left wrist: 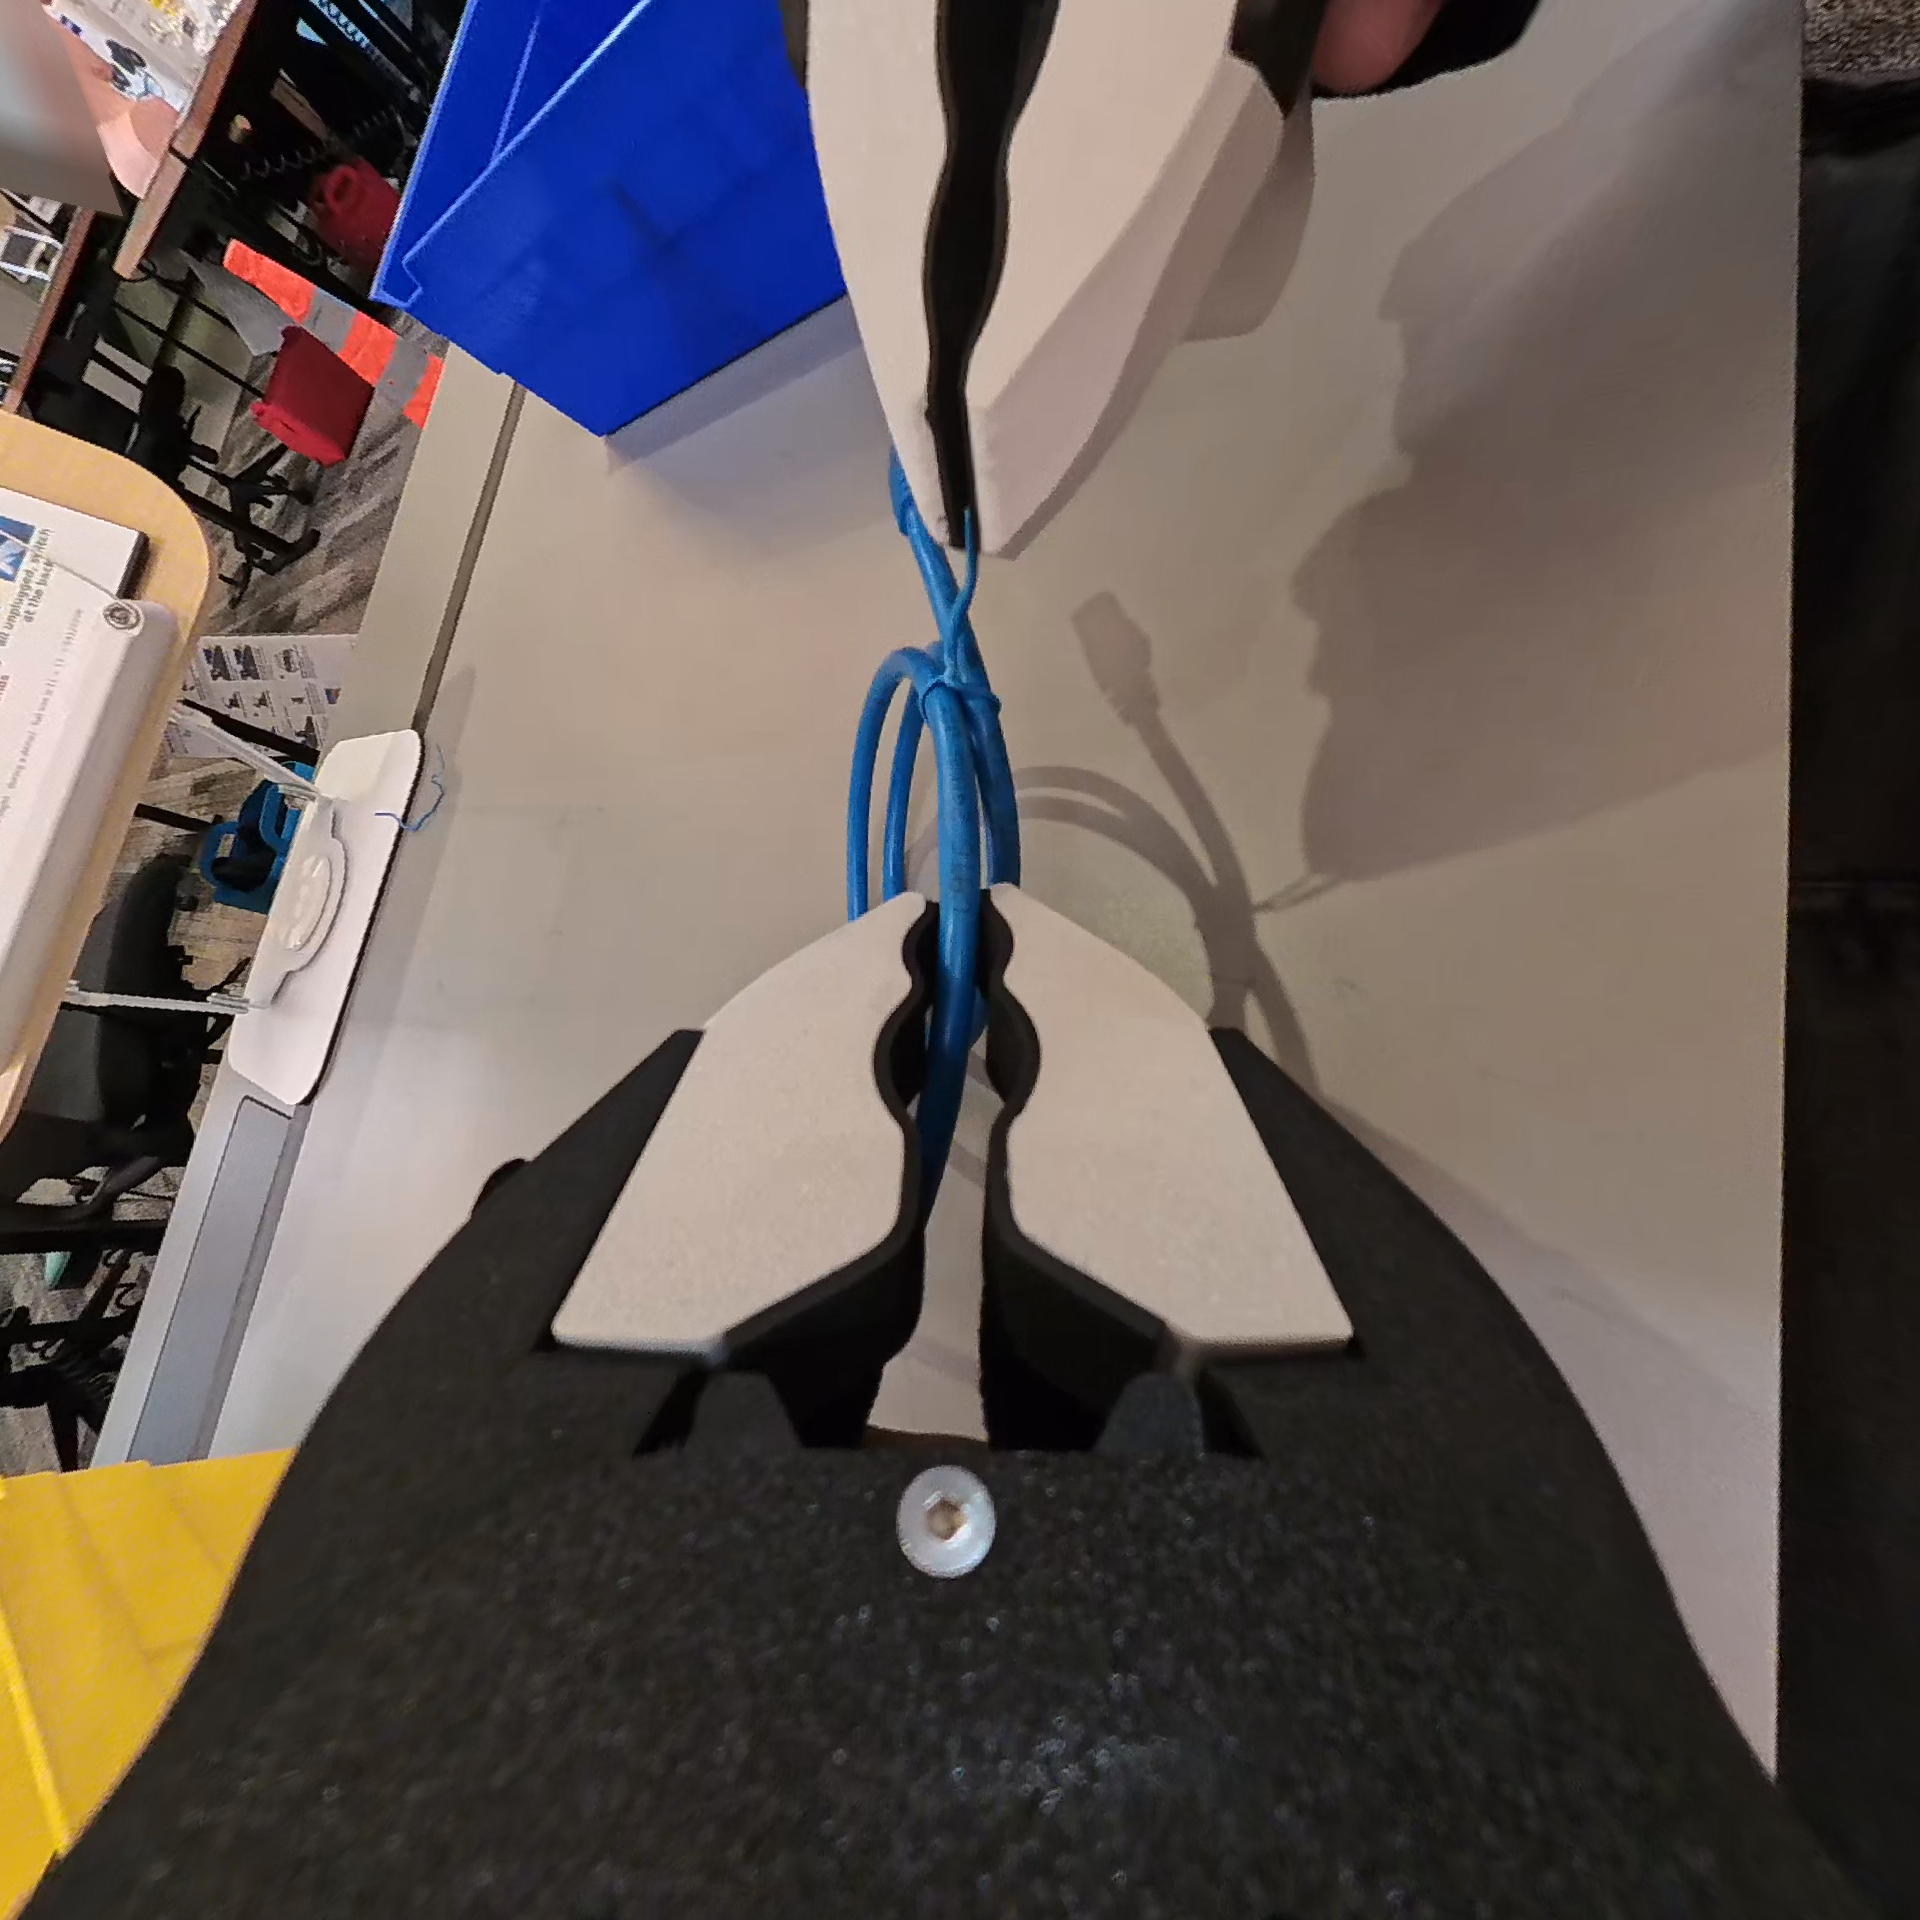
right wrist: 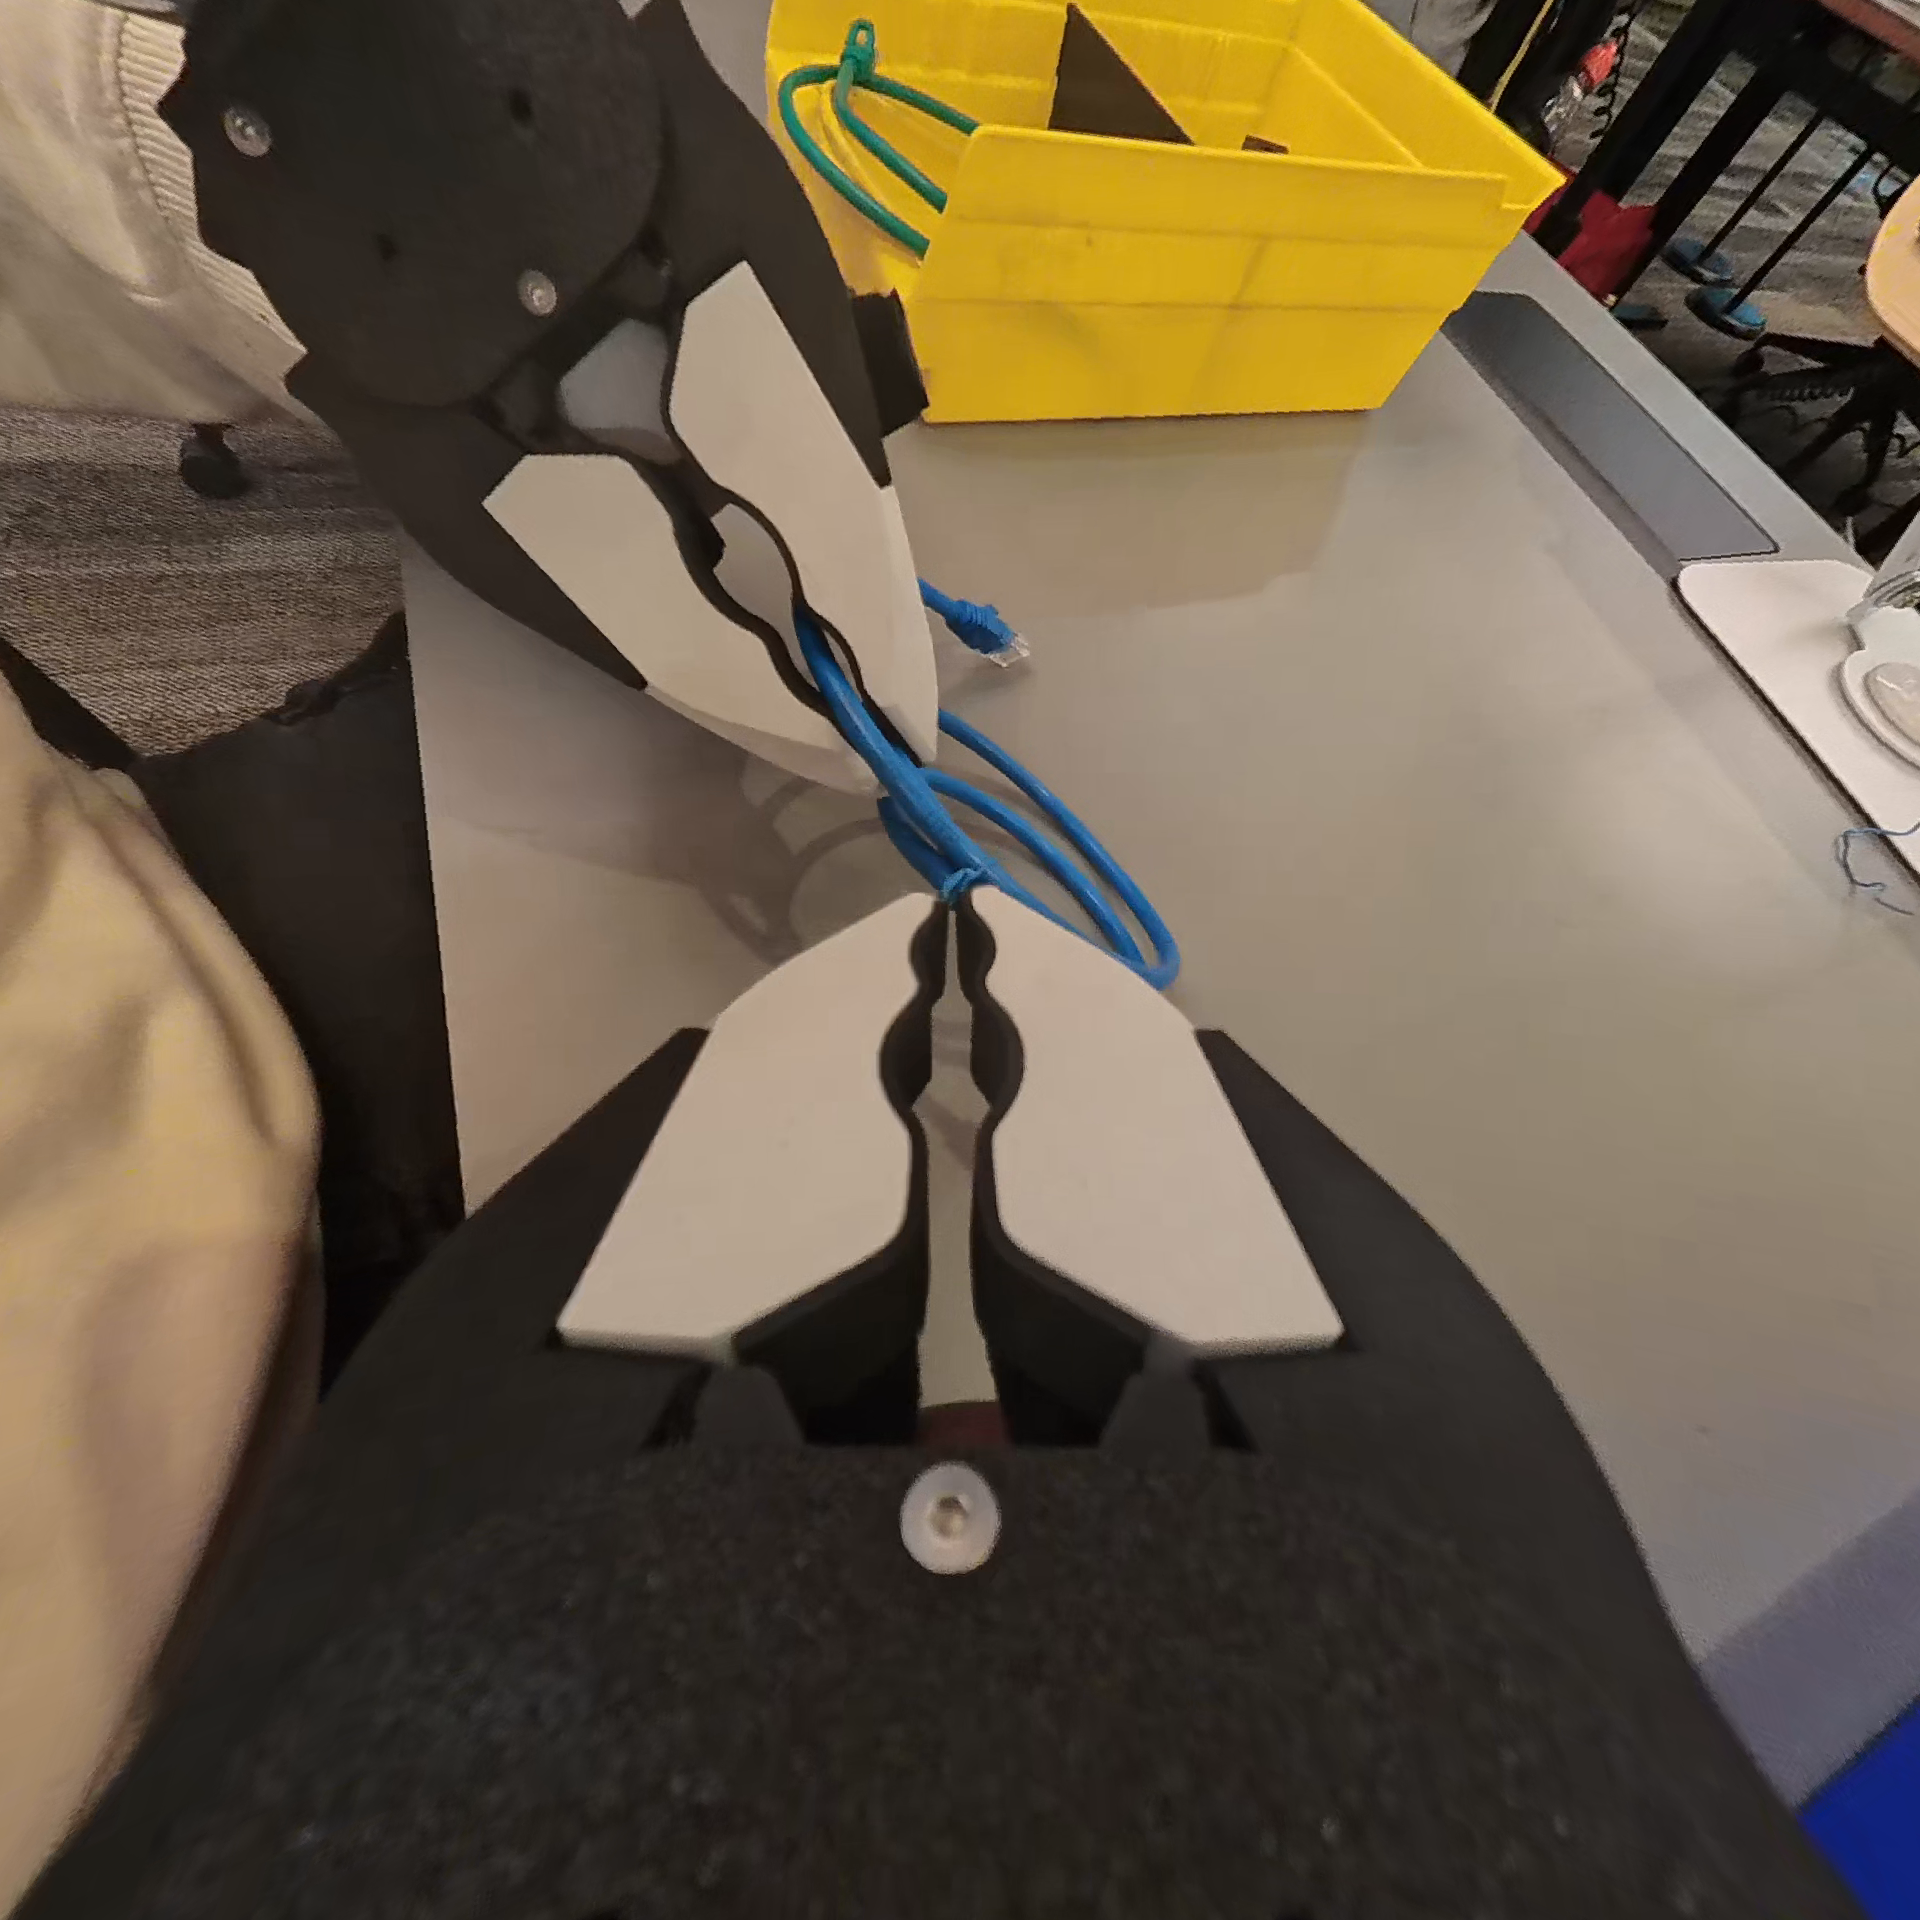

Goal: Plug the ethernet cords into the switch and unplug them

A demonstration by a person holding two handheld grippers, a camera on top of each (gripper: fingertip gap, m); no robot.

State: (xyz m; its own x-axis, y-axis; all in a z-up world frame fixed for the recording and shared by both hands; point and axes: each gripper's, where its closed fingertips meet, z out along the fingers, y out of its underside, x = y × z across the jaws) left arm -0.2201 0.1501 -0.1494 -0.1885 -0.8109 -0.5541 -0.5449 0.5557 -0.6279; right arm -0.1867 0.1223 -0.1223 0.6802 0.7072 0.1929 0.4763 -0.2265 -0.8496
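A coiled blue ethernet cord [left wrist: 961, 790] is held above the grey table [right wrist: 1455, 831] between both grippers. My left gripper [left wrist: 956, 920] is shut on the coil's loops; it also shows in the right wrist view [right wrist: 894, 748]. My right gripper [right wrist: 951, 920] is shut on the thin blue twist tie [right wrist: 958, 888] that binds the coil [right wrist: 1081, 842]; it shows at the top of the left wrist view [left wrist: 961, 530]. One clear plug [right wrist: 992, 644] sticks out behind the left gripper. No switch is in view.
A yellow bin [right wrist: 1195, 291] holding a coiled green cord [right wrist: 873, 135] stands at the far side of the table. A blue bin [left wrist: 623, 229] stands at the other end. A white pad [right wrist: 1766, 644] lies near the table's edge. A person's light clothing [right wrist: 125, 1143] is close.
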